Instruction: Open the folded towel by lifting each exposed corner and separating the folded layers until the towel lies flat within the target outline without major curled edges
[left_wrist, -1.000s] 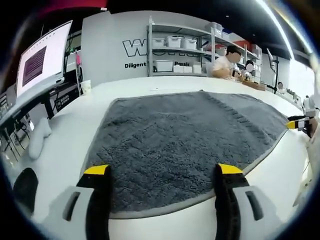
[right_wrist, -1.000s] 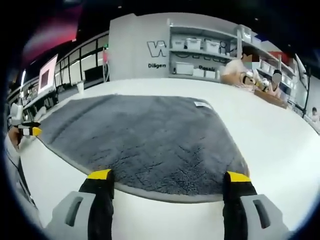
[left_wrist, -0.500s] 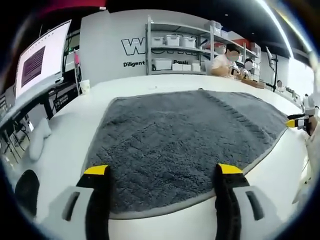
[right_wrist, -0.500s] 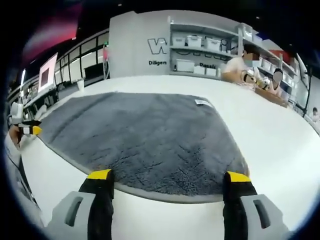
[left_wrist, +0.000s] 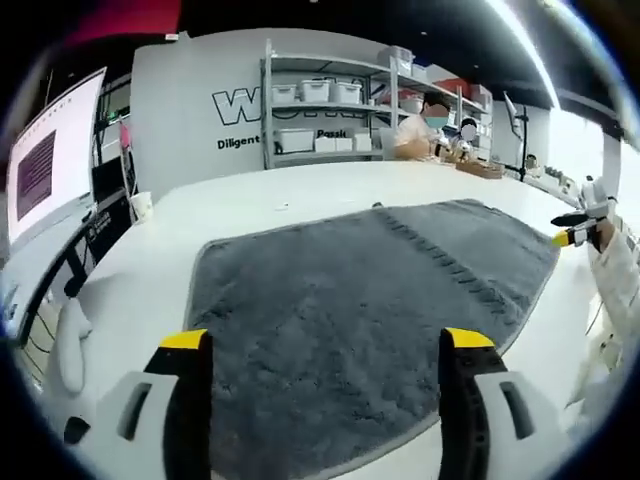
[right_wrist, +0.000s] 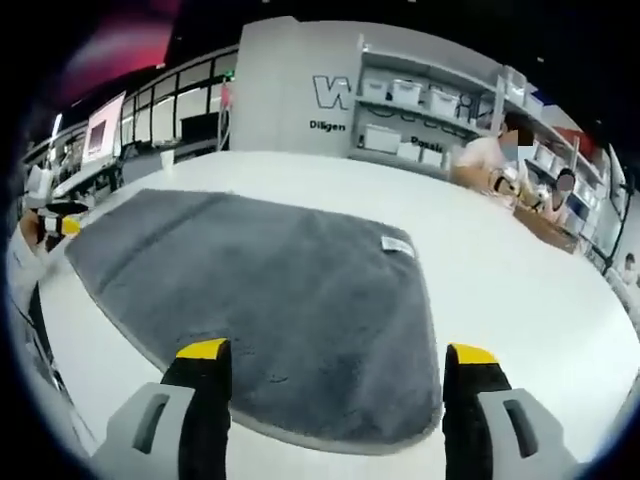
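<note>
Both grippers hung over the near edge of a grey towel (left_wrist: 350, 310) that lay spread across a white table (left_wrist: 230, 205). The left gripper (left_wrist: 326, 345) had its jaws set wide apart with nothing between them, the yellow tips over the towel's near part. The right gripper (right_wrist: 335, 358) was the same: jaws wide, empty, poised above the pile close to the near right corner.

Judging from how it lay, the towel looked opened out in one broad sheet. In the right gripper view its white label (right_wrist: 397, 245) showed near the far right edge, and the corners there sat rounded and flat against the table. In the left gripper view a ridged band (left_wrist: 440, 262) ran from the far edge toward the right side; whether that was a woven stripe or the edge of a layer not yet opened I could not tell. No target outline could be made out on the table, so the fit within it was unclear.

What seemed left was a check of that band and a smoothing of any curled edge. Shelves (left_wrist: 330, 110) with bins stood against the far wall.
</note>
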